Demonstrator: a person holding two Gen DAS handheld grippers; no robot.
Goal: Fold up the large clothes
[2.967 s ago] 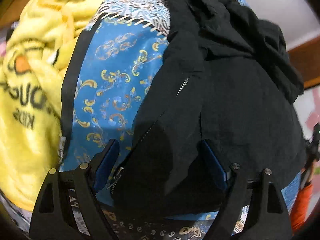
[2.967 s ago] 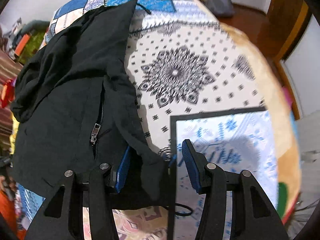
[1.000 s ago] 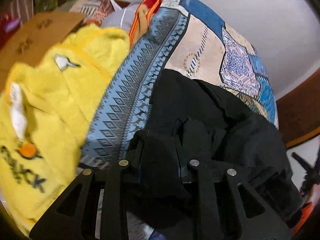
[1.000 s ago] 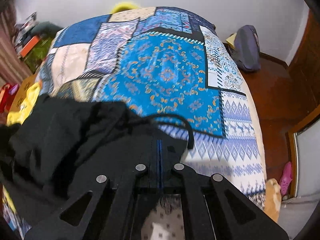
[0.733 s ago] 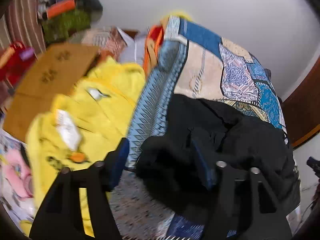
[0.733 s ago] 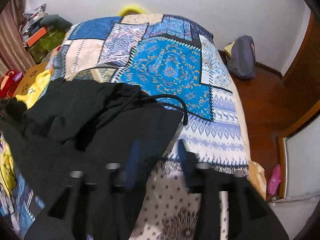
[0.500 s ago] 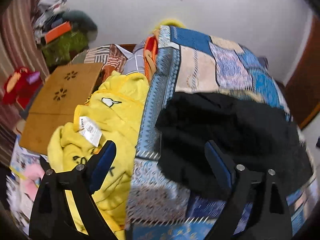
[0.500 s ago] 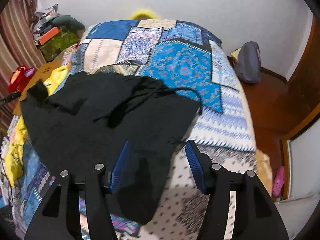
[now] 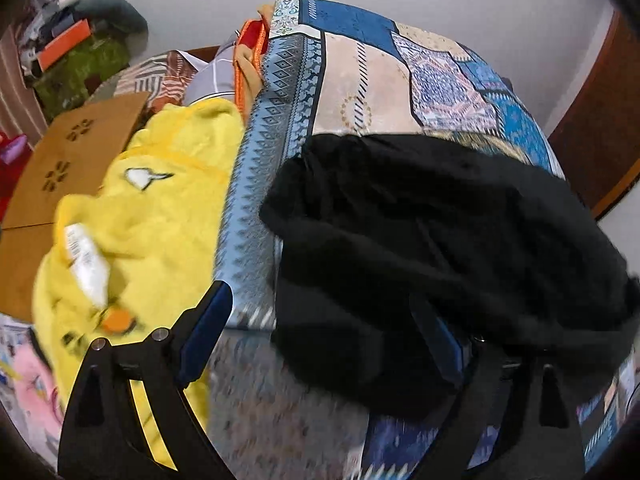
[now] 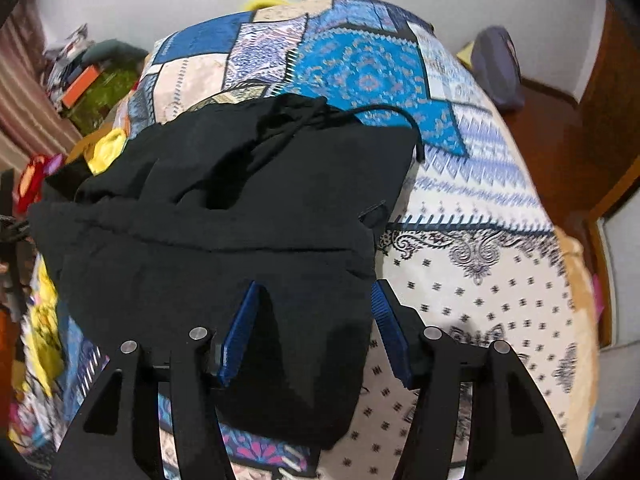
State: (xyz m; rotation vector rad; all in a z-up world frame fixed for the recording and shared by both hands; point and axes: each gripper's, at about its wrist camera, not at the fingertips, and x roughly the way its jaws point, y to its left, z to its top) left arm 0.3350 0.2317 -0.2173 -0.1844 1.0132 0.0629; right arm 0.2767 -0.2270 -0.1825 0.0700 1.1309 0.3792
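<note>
Right wrist: gripper (image 10: 314,334) has just released the black jacket (image 10: 224,216).

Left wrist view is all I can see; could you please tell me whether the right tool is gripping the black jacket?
Observer: No. The right tool is open; its jaws have just been opening, and the black jacket lies between them unpinched.
Operator: Thank you. Is anything trailing off the jacket?
Observer: Yes, a black drawstring loops from its far edge onto the blue bedspread.
Operator: And what is beyond the bed's right side?
Observer: A grey bag sits on the wooden floor.
</note>
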